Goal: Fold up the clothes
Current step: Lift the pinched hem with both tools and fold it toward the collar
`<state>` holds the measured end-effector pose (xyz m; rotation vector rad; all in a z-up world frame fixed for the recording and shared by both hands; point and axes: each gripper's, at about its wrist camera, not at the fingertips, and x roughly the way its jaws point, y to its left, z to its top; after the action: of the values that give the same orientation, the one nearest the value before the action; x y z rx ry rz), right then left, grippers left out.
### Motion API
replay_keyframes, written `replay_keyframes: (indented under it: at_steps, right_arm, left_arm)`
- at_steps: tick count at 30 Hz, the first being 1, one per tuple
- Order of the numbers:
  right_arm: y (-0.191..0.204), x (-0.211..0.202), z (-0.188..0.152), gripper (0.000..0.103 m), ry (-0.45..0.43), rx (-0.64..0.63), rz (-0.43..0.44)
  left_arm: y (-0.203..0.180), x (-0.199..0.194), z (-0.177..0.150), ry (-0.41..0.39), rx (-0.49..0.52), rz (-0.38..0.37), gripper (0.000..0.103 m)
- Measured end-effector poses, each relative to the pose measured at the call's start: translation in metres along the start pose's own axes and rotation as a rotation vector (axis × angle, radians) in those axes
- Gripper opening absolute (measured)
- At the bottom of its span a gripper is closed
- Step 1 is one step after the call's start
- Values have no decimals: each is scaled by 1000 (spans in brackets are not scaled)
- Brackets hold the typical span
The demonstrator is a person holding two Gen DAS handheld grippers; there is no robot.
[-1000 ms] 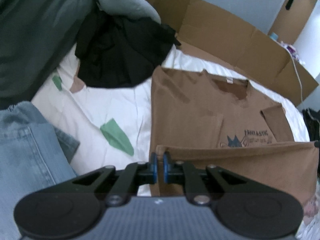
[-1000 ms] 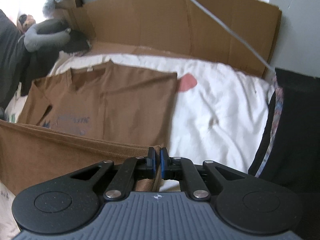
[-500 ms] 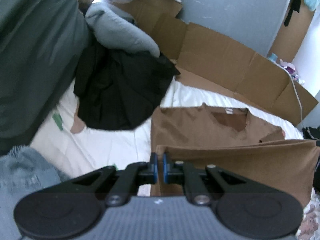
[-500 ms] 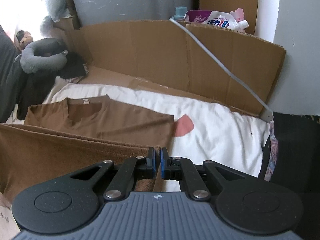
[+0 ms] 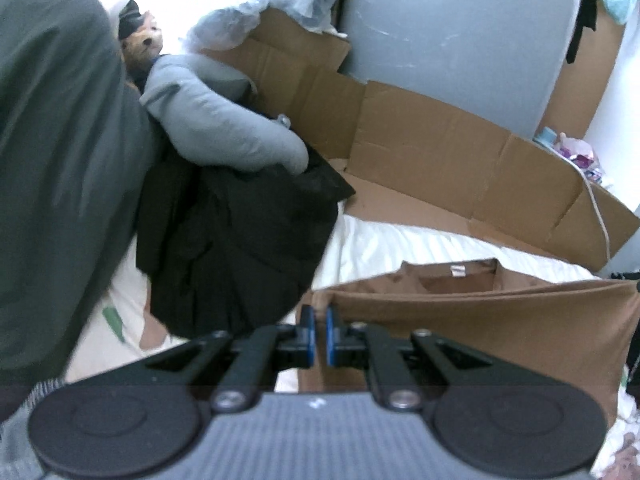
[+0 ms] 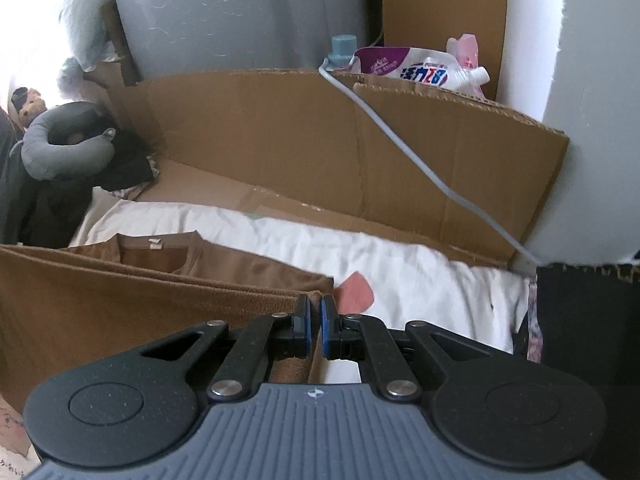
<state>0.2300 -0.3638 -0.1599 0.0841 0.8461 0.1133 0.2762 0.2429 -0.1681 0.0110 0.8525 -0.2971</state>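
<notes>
A brown T-shirt (image 5: 500,328) lies on the white bed sheet (image 5: 400,244), its lower part lifted and stretched taut between both grippers. My left gripper (image 5: 319,320) is shut on the hem's left corner. My right gripper (image 6: 315,312) is shut on the hem's right corner, and the raised brown cloth (image 6: 120,304) spans away to its left. Beyond the raised edge the shirt's collar with a white label (image 6: 154,243) still rests flat on the sheet. The printed chest is hidden behind the lifted cloth.
Flattened cardboard (image 6: 320,152) lines the far side of the bed. A black garment (image 5: 240,248) and a grey neck pillow (image 5: 216,136) lie to the left, with a dark green cloth (image 5: 60,160) beside them. A grey cable (image 6: 400,140) crosses the cardboard; a dark item (image 6: 588,320) sits at right.
Both grippers rose and carried the hem toward the collar. The raised cloth now hides the print and most of the shirt's body. The jeans dropped out of the left view.
</notes>
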Motion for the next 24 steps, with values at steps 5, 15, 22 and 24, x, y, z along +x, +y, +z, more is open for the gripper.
replay_keyframes:
  at_steps: [5, 15, 22, 24]
  right_arm:
    - [3, 24, 17, 3, -3, -8, -16]
    - [2, 103, 41, 3, 66, -19, -46]
    - [3, 147, 43, 3, 122, -31, -72]
    - [4, 150, 43, 3, 127, -29, -79]
  left_arm:
    - [2, 33, 16, 20, -8, 26, 6]
    - [9, 114, 25, 98, -2, 84, 6]
    - [9, 150, 29, 143, -4, 118, 6]
    - [8, 153, 29, 159, -1, 129, 6]
